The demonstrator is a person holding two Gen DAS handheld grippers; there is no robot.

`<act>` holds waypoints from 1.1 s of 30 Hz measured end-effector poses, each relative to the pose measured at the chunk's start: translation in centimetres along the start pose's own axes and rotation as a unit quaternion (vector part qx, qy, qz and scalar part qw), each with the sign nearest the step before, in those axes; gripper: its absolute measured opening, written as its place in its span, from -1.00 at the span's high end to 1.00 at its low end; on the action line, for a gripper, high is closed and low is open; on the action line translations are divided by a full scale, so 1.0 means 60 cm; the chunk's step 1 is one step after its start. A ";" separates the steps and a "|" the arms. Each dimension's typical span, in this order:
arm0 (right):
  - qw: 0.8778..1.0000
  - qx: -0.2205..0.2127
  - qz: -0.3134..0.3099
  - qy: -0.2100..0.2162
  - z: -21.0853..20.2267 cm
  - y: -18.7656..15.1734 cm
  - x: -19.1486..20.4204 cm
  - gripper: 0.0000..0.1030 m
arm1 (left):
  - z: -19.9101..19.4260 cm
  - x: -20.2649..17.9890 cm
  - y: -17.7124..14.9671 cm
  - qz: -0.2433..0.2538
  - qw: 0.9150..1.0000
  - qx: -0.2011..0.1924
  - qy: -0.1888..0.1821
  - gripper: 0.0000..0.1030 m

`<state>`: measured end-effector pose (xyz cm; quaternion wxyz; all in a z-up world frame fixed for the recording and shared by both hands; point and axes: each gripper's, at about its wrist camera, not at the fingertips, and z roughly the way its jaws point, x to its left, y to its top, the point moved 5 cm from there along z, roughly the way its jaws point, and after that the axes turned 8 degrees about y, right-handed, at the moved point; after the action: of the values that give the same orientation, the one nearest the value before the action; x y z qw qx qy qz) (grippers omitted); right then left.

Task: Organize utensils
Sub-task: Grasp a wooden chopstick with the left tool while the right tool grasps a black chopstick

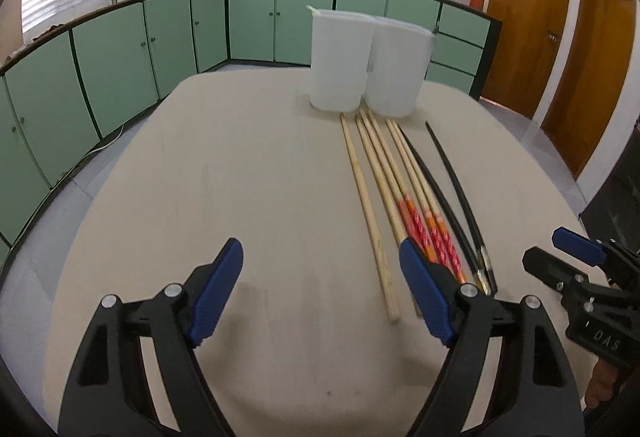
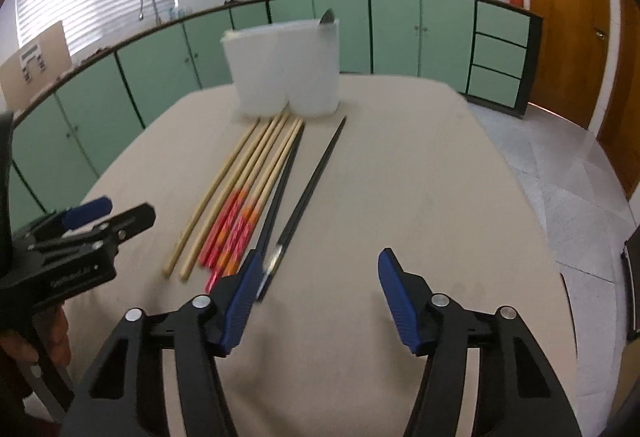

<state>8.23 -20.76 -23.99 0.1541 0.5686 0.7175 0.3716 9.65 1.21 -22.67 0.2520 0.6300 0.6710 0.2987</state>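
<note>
- Currently hovering over the near end of a beige table (image 1: 200,177): left gripper (image 1: 320,289), blue-padded fingers (image 1: 218,289) spread wide, nothing between them but bare tabletop.
- Just right of that gripper's right finger, and partly hidden behind it: butt ends of the chopsticks.
- Lying in a loose row down the table, tips toward the far end: plain wooden chopsticks (image 1: 370,213), wooden chopsticks with red-and-orange patterned handles (image 1: 424,229), then two black chopsticks (image 1: 460,197) on the right of the row.
- Standing at the far end of the table, side by side and touching: two white translucent containers (image 1: 338,57), upright, with chopstick tips reaching almost to their bases.
- Poking above the rim of the right-hand container: a small grey metal tip (image 2: 328,17), too little showing to say what.
- Seen from the right wrist camera: right gripper (image 2: 316,297), fingers (image 2: 396,301) also spread, nothing pinched; left finger close beside the near ends of the black chopsticks (image 2: 296,213), contact not clear because of blur.
- Side by side at the table's near end: both grippers, each visible at the edge of the other's view, with part of a hand (image 2: 52,329) on the left gripper's grip.
- Behind the table: green cabinets (image 1: 120,49) under a counter with a tap and pots.
</note>
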 end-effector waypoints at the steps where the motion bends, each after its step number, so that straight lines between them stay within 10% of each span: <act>1: 1.000 0.003 -0.001 0.001 -0.001 -0.006 0.000 -0.11 | -0.001 0.000 -0.002 0.001 1.000 0.002 0.000 -0.50; 33: 0.999 0.025 -0.010 -0.027 0.033 -0.027 0.017 0.39 | 0.005 -0.007 -0.042 0.001 1.000 0.031 -0.002 -0.44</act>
<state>8.06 -19.20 -26.27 0.1627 0.5752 0.7276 0.3366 8.14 0.75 -24.72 0.2332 0.6390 0.6786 0.2772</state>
